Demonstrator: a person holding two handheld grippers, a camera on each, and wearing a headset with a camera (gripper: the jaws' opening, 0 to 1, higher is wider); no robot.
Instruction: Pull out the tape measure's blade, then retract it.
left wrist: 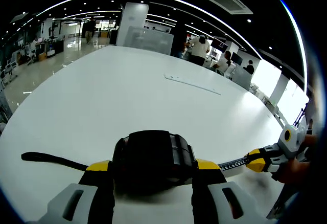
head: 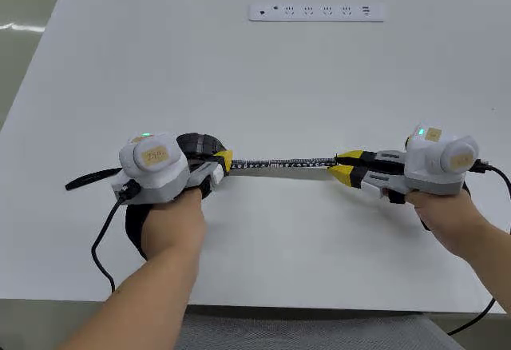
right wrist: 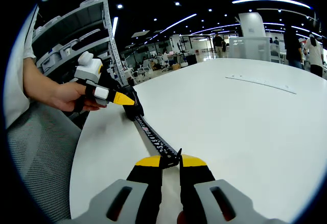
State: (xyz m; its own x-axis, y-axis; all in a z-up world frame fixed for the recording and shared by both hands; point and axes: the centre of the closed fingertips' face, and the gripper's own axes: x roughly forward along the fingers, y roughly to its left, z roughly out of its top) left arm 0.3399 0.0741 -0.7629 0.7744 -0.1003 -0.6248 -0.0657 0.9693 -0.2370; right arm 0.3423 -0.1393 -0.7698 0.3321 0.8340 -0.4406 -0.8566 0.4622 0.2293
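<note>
Left gripper [head: 222, 161] clamped round black tape measure [head: 198, 145], strap [head: 90, 179] trailing behind | right gripper [head: 345, 167] nipped tight on blade [head: 279, 162] tip | blade spans between them over white table [head: 263, 78] | power strip [head: 316, 12] well beyond | yellow stickers [head: 154, 156], blade numerals unreadable

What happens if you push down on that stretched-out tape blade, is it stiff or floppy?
Probably springy, not floppy: the blade spans straight between the left hand-held gripper and right hand-held gripper, hardly sagging. It looks thin, so a push would likely bend it. Released, it may snap back into the case.
</note>
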